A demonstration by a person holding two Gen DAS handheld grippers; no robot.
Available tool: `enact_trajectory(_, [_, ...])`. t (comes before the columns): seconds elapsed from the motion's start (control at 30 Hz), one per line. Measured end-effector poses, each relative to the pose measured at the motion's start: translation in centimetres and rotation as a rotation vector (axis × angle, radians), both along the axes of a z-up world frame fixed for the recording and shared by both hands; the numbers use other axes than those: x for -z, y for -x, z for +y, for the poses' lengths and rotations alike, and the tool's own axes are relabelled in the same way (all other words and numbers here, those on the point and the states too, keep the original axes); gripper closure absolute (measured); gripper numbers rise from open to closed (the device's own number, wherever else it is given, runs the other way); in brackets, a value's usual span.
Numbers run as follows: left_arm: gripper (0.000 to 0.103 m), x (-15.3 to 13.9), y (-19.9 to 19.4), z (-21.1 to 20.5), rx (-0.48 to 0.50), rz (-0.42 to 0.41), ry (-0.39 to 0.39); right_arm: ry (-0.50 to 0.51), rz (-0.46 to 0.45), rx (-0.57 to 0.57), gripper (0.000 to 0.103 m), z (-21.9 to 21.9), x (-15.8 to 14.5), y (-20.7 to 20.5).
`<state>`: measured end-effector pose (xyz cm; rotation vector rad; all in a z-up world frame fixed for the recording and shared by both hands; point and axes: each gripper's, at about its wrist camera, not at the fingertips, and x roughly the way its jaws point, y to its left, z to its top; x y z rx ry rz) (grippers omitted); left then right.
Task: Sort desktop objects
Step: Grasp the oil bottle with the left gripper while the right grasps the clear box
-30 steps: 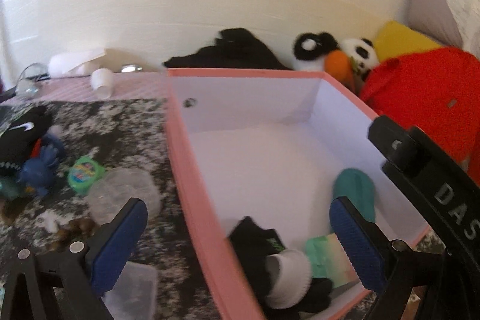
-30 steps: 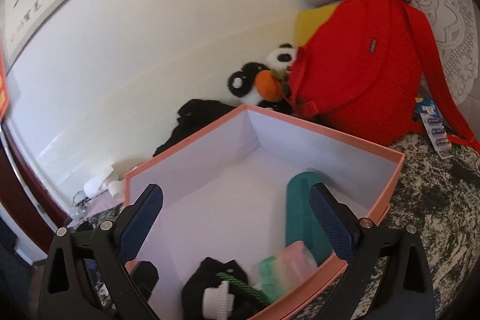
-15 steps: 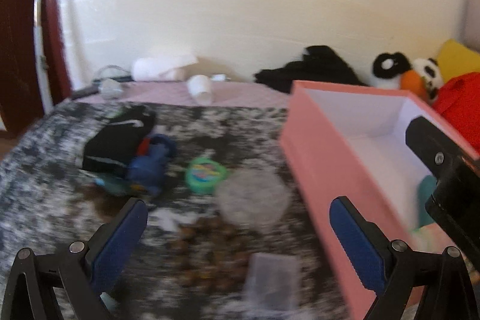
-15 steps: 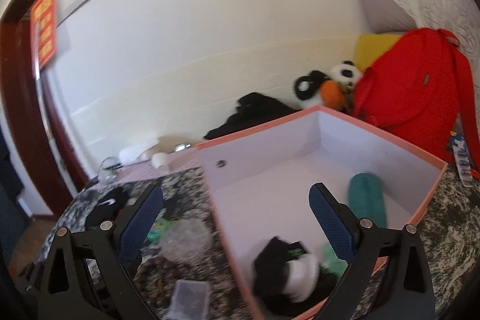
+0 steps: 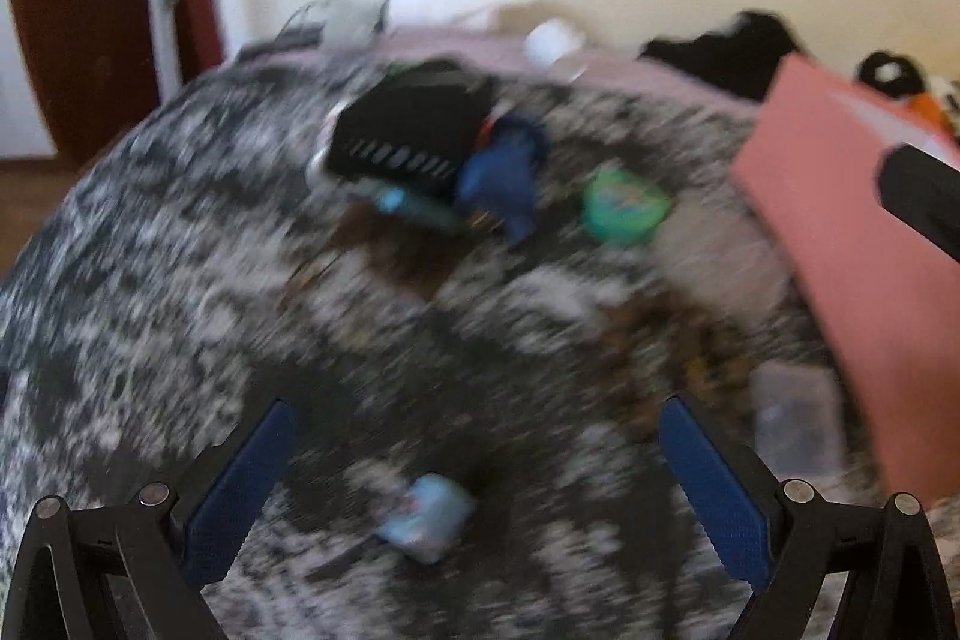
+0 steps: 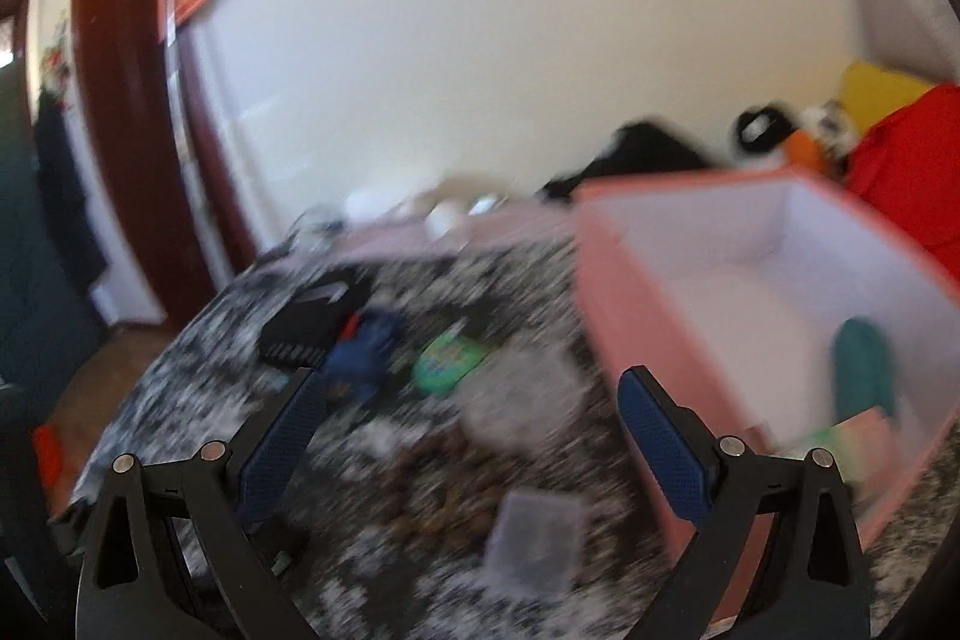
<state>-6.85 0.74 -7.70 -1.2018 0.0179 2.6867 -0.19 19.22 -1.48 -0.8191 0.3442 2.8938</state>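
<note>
Both views are motion-blurred. My left gripper (image 5: 474, 484) is open and empty above the speckled tabletop (image 5: 180, 280), just over a small pale blue packet (image 5: 426, 517). Beyond it lie a black pouch (image 5: 414, 136), a blue toy (image 5: 504, 178) and a green round case (image 5: 624, 205). My right gripper (image 6: 468, 436) is open and empty above the clutter left of the pink box (image 6: 624, 316). In the box lies a teal roll (image 6: 864, 364). A clear plastic box (image 6: 534, 538) lies below the right gripper.
The pink box's wall (image 5: 852, 244) stands at the right of the left wrist view. A red backpack (image 6: 912, 160) and a panda plush (image 6: 774, 130) sit behind the box. A dark door frame (image 6: 120, 130) is at the left. White cups (image 5: 552, 37) stand at the table's back.
Both grippers have swung left, away from the pink box and over the cluttered tabletop. Both stay open and empty.
</note>
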Motion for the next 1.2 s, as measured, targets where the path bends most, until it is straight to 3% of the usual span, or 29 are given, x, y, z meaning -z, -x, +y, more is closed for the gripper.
enact_trajectory(0.07, [0.003,1.0,0.2,-0.3,-0.004,-0.019,0.01,0.009,-0.066,-0.027,0.004,-0.5,1.2,0.7])
enact_trajectory(0.17, [0.003,2.8,0.3,-0.4,0.009,-0.021,0.048,-0.056,-0.182,0.012,0.004,-0.6,3.5,1.5])
enact_trajectory(0.3, [0.003,5.6,0.0,0.9,0.081,-0.037,0.138,-0.08,-0.326,0.043,0.004,0.2,6.7,2.2])
enact_trajectory(0.37, [0.003,6.9,-0.1,1.5,0.112,-0.061,0.167,-0.057,-0.395,0.04,0.004,0.8,8.3,2.6])
enact_trajectory(0.53, [0.003,6.9,-0.2,1.6,0.121,-0.051,0.141,0.043,-0.563,0.013,0.009,2.2,13.1,3.7])
enact_trajectory(0.63, [0.012,6.9,-0.2,1.6,0.126,-0.046,0.125,-0.025,-0.549,0.002,0.016,1.4,13.5,3.6])
enact_trajectory(0.7, [0.032,6.8,-0.2,1.6,0.129,-0.042,0.114,-0.065,-0.539,-0.036,0.027,0.6,13.5,3.6])
enact_trajectory(0.73, [0.058,6.8,-0.2,1.6,0.131,-0.04,0.109,-0.088,-0.535,-0.056,0.039,0.3,13.3,3.6])
enact_trajectory(0.77, [0.079,6.8,-0.3,1.7,0.137,-0.041,0.108,-0.098,-0.532,-0.066,0.041,0.3,13.1,3.5])
enact_trajectory(0.93, [0.079,6.6,-0.6,1.7,0.168,-0.045,0.107,-0.076,-0.506,-0.105,0.043,0.7,12.2,3.0])
enact_trajectory(1.2, [0.079,4.6,0.1,0.7,0.156,-0.028,0.032,-0.046,-0.354,-0.12,0.047,0.4,6.9,2.1])
